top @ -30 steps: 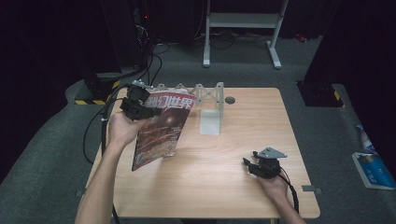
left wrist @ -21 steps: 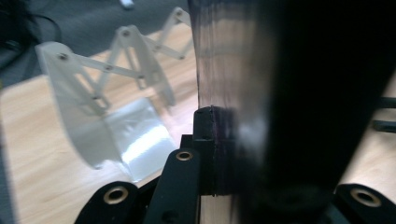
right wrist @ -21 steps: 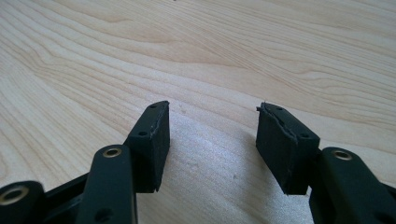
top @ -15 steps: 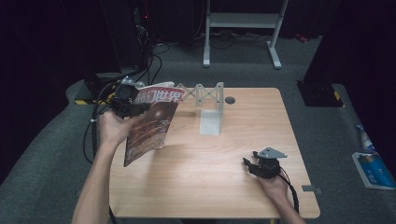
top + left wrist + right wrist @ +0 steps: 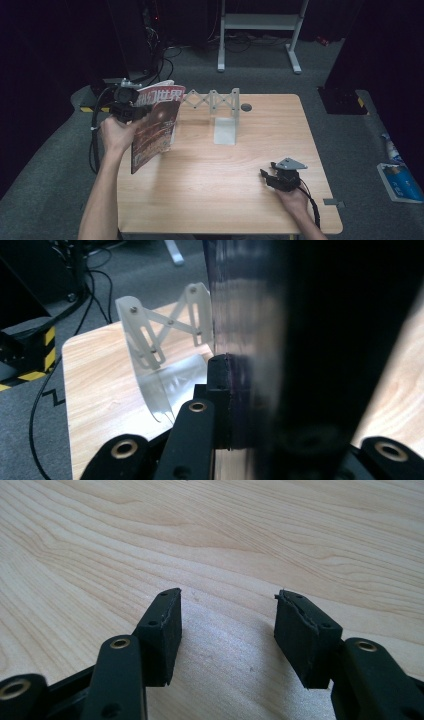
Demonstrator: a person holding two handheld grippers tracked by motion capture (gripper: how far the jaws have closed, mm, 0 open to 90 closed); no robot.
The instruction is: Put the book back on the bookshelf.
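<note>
The left gripper (image 5: pixel 131 111) pinches a magazine (image 5: pixel 156 125) near its top edge and holds it upright in the air over the table's (image 5: pixel 250 200) far-left corner, with the cover facing the middle of the table. In the left gripper view one black jaw presses flat against the glossy sheet (image 5: pixel 260 365), and the magazine blocks most of what lies beyond. The right gripper (image 5: pixel 272 179) rests low on the near-right part of the table, well apart from the magazine; its jaws stand spread with nothing between them, and bare wood (image 5: pixel 225 545) shows in the gap.

Just beside the magazine, on the far side of the table, stands a white folding rack (image 5: pixel 215 102) with a scissor-like lattice (image 5: pixel 160 327) and a flat upright plate.

As I judge it, the lift is done: the magazine is off the table and turned on end. What seems left is to carry it to the rack, slide it into a slot and let go. The magazine is not yet in the rack, and the right gripper has no part in the work so far.
</note>
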